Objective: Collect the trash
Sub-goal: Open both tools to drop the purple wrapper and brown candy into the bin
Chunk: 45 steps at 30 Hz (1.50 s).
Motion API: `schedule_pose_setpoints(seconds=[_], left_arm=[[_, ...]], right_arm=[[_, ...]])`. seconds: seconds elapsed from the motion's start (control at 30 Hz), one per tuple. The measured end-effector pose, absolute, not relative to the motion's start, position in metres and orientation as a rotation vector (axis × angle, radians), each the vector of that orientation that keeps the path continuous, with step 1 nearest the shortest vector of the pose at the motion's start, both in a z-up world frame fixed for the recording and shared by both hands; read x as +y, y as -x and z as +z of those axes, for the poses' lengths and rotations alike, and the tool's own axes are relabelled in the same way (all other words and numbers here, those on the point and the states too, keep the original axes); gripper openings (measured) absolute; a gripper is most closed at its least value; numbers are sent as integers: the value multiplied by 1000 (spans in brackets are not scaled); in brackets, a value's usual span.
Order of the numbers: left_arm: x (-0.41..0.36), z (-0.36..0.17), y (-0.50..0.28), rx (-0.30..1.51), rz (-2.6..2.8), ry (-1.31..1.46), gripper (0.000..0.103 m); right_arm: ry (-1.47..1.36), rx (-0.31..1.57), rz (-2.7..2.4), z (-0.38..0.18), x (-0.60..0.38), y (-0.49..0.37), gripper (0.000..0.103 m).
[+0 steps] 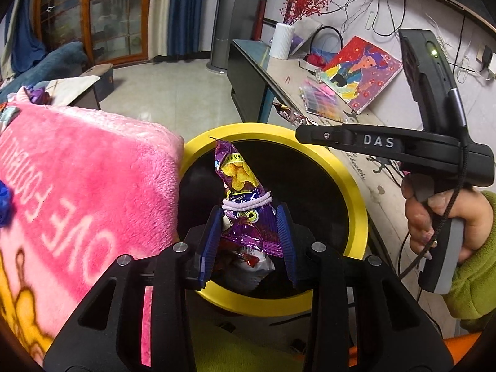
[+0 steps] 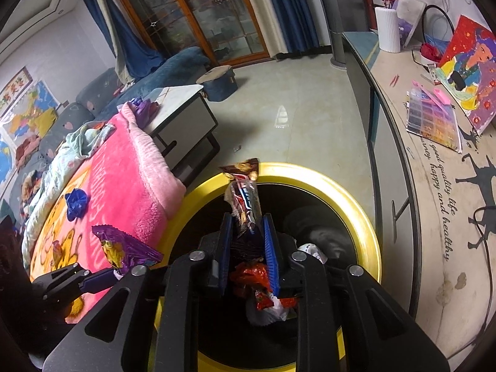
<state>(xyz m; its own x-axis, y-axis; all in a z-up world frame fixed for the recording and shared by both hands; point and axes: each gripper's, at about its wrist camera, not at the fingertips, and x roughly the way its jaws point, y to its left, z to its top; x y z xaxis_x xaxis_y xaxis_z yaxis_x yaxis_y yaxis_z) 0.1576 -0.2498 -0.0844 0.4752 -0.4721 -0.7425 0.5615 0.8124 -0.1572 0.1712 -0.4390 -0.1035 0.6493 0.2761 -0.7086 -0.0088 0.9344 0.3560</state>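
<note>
Two jaws clamped — left gripper [image 1: 250,217]: purple wrapper [image 1: 245,198]; right gripper [image 2: 248,228]: brown wrapper [image 2: 245,201] — above bin [image 2: 341,195]

Both wrist views close above yellow-rimmed bin [image 1: 356,192]
</note>
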Motion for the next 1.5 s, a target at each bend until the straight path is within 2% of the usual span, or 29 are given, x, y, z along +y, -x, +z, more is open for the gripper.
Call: schedule_pose_setpoints(seconds=[0.1, 0.17, 0.23, 0.33, 0.4, 0.57, 0.77, 1.5], left_arm=[[-245, -84, -160, 876, -629, -95, 53], [-240, -81, -160, 870, -624, -80, 61], [-236, -78, -160, 866, -617, -61, 78], [-227, -74, -159, 855, -603, -35, 91], [-223, -72, -159, 858, -584, -23, 92], [-210, -58, -151, 798, -535, -8, 92], [-191, -42, -144, 744, -478, 9, 92], [-85, -12, -122, 634, -210, 98, 92]], right_arm=[[-350, 845, 151, -104, -442, -171, 28], [-355, 836, 142, -103, -445, -170, 32], [-363, 824, 136, -101, -446, -169, 37], [-346, 796, 132, -94, -443, -168, 45], [-323, 772, 135, -88, -439, -165, 55], [-252, 708, 147, -72, -421, -159, 66], [-207, 661, 181, -55, -402, -152, 72], [-71, 619, 373, -29, -314, -139, 74]])
